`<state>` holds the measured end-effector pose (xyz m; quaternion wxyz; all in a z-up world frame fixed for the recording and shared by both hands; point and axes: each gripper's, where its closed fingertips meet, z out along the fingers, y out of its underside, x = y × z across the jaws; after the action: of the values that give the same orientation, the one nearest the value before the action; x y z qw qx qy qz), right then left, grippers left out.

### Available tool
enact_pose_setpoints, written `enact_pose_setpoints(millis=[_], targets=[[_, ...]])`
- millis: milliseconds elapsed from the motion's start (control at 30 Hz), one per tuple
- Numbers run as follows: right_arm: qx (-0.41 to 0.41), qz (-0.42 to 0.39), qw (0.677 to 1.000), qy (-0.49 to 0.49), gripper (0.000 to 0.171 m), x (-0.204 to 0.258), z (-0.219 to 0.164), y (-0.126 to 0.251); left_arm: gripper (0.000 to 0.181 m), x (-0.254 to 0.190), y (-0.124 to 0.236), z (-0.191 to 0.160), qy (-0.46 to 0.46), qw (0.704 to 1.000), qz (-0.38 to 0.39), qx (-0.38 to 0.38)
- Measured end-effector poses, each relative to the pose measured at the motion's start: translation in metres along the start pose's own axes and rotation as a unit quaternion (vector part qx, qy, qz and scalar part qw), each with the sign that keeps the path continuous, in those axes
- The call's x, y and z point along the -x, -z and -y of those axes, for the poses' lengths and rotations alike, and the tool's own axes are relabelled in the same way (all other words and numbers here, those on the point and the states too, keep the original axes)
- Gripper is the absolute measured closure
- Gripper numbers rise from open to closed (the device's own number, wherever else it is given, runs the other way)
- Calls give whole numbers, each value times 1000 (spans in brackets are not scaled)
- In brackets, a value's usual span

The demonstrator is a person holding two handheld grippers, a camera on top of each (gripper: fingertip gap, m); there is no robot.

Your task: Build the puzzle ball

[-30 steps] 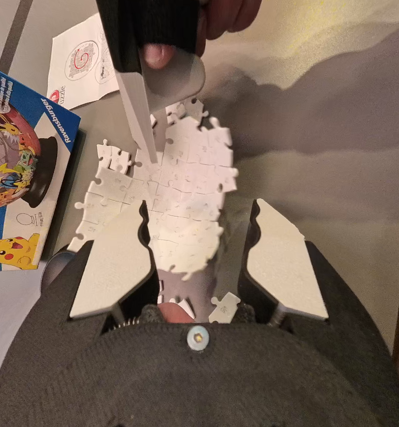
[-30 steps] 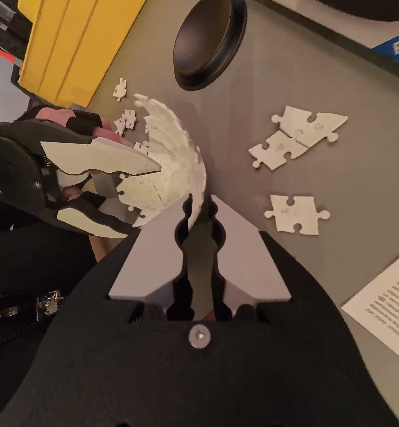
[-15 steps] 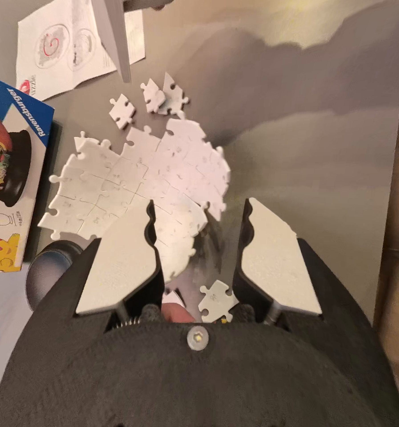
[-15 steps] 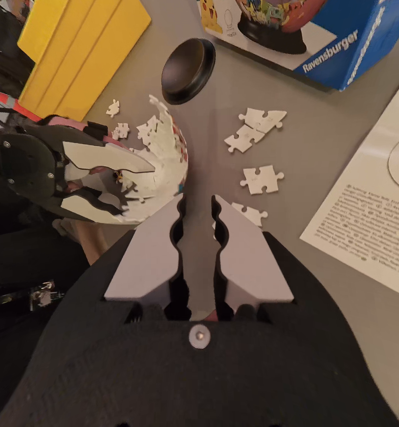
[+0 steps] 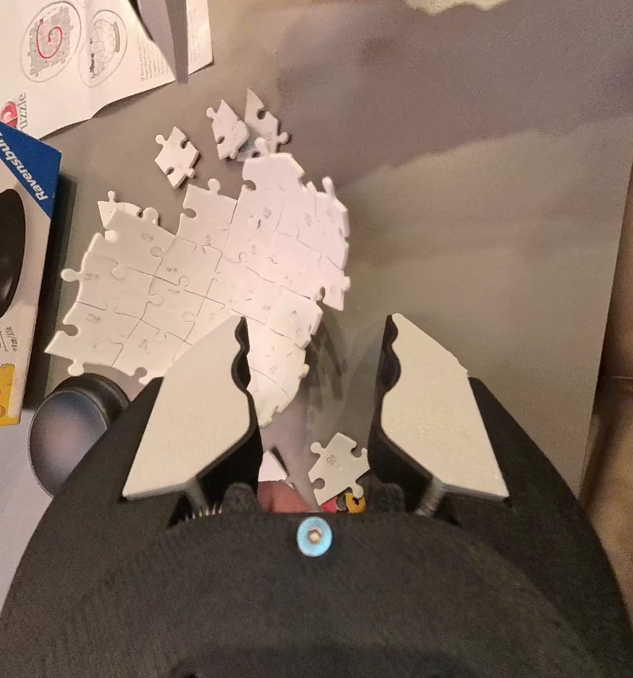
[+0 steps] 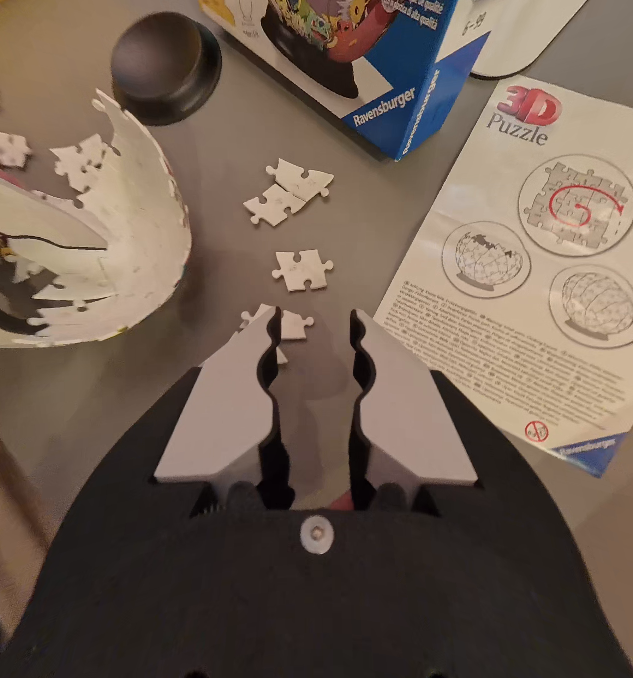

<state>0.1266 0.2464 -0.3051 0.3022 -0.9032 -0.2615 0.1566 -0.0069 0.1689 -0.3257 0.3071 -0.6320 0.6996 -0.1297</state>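
The grey table carries a blue puzzle box at the far side, an instruction sheet on the right and a round black stand far left. The half-built puzzle shell, a curved white bowl of joined pieces with jagged edges, stands at the left. The left gripper gapes wide around the shell's near edge, gripping nothing. The right gripper is partly open and empty above three loose pairs of joined pieces. One single piece lies between the left fingers.
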Motion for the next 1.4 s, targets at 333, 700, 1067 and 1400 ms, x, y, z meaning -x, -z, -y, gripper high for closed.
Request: enact_pose_setpoints(millis=[333,700,1067,1400], targets=[[41,-17,996,71,145,2,6,-44,111,1,1,-5,0,1000,-11,13],[13,-5,997,79,146,8,11,-38,107,5,14,5,24,999,-37,-31],[-41,21,985,168,146,43,30,-9,115,85,51,27,137,982,12,-132],[-11,-1,964,264,147,62,28,-7,104,132,-7,23,18,998,54,5]])
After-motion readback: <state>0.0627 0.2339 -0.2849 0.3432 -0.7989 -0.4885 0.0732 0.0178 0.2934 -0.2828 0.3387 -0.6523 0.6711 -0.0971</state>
